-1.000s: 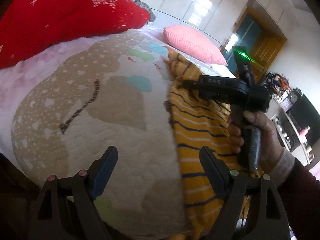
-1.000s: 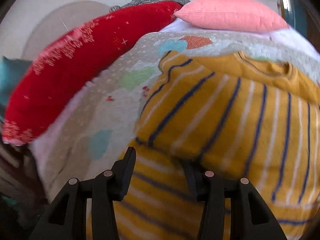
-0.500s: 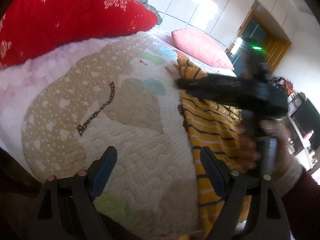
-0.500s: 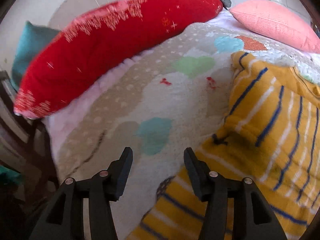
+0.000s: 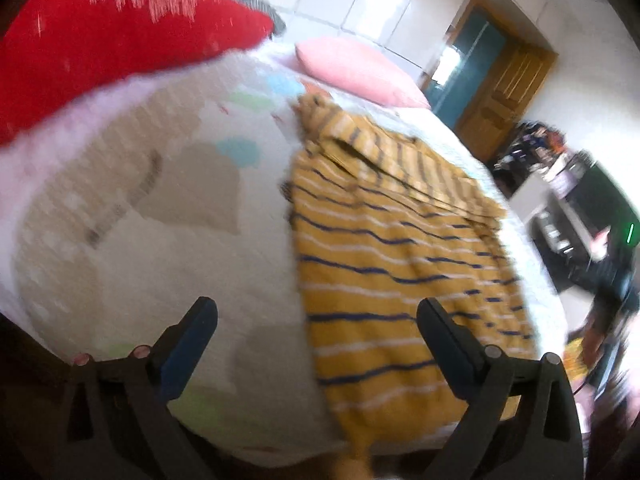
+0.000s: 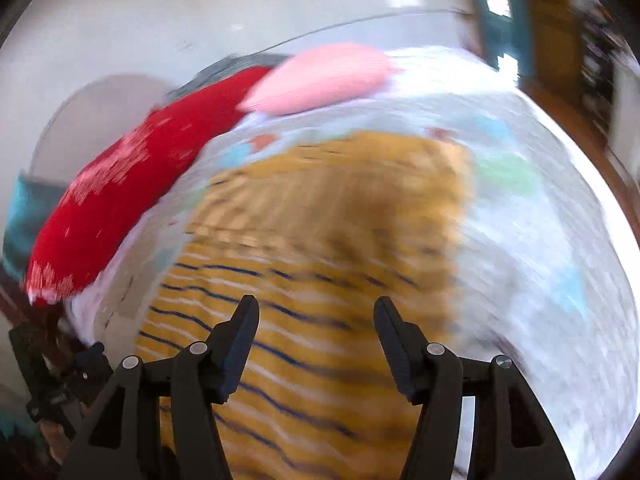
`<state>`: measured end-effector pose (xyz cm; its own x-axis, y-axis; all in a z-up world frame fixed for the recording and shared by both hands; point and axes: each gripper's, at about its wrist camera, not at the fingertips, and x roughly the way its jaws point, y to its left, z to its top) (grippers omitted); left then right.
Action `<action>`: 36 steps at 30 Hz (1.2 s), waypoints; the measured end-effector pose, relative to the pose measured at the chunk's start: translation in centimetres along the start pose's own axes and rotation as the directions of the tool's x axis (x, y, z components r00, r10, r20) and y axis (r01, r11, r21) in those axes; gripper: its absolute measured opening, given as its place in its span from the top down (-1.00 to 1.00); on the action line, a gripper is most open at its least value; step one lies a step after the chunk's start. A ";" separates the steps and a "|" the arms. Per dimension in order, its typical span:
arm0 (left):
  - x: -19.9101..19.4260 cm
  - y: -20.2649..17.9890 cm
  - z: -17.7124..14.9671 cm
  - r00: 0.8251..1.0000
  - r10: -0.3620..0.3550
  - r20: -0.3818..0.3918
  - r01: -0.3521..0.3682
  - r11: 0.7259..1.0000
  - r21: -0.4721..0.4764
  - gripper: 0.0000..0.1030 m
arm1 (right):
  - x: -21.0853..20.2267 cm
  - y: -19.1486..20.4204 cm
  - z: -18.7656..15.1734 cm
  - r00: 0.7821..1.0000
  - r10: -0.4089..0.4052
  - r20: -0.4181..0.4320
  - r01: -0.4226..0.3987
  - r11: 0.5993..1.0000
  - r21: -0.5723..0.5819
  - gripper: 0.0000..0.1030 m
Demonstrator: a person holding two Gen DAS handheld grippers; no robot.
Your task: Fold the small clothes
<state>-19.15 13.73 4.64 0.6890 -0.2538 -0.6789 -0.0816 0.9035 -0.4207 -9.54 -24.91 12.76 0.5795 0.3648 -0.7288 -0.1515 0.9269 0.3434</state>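
A yellow shirt with navy and white stripes (image 5: 392, 256) lies flat on the bed, its far part folded over. It also shows in the right wrist view (image 6: 320, 248), blurred by motion. My left gripper (image 5: 316, 316) is open and empty, held above the near edge of the bed, with the shirt's left edge between its fingers. My right gripper (image 6: 316, 312) is open and empty above the near part of the shirt. It also shows at the far right of the left wrist view (image 5: 616, 280), blurred.
The patterned quilt (image 5: 160, 200) covers the bed. A red pillow (image 5: 100, 40) and a pink pillow (image 5: 356, 68) lie at the far side. A wooden door (image 5: 504, 92) and cluttered shelves (image 5: 560, 184) stand to the right.
My right gripper has let go of the shirt's folded part, pulled back to the right and opened wider. The left gripper has stayed open and turned towards the shirt.
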 end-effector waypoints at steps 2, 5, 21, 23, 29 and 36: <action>1.0 0.4 -0.3 0.998 -0.055 -0.044 0.052 0.997 -0.063 -0.85 | -1.6 -3.1 -2.4 1.000 0.013 0.002 -0.014 0.995 0.097 -0.26; 2.1 0.7 -0.6 0.994 -0.076 -0.072 0.068 0.992 -0.107 -0.72 | -2.5 -6.0 -5.8 0.997 0.074 0.008 -0.073 0.973 0.217 -0.26; 2.8 -1.0 -3.3 0.937 -0.340 -0.085 0.328 0.936 -0.127 -0.70 | 0.8 -4.1 -11.1 0.935 0.351 0.046 -0.346 0.879 0.328 -0.28; 2.8 -1.0 -3.7 0.933 -0.349 -0.090 0.338 0.933 -0.120 -0.68 | 1.0 -3.8 -11.6 0.923 0.382 0.043 -0.373 0.863 0.341 -0.28; 2.8 -1.5 -5.0 0.937 -0.332 -0.109 0.323 0.942 -0.096 -0.61 | 1.2 -3.3 -13.5 0.916 0.400 0.039 -0.389 0.857 0.339 -0.27; 3.1 -4.1 -5.7 0.976 -0.193 -0.106 0.197 0.980 0.029 -0.68 | 1.6 -1.9 -16.0 0.921 0.390 -0.012 -0.366 0.874 0.319 -0.26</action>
<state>-20.84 7.22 0.85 0.6114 -0.4582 -0.6451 0.0763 0.8456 -0.5283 -21.15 -24.66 1.43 0.4652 0.6986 -0.5437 -0.0889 0.6480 0.7565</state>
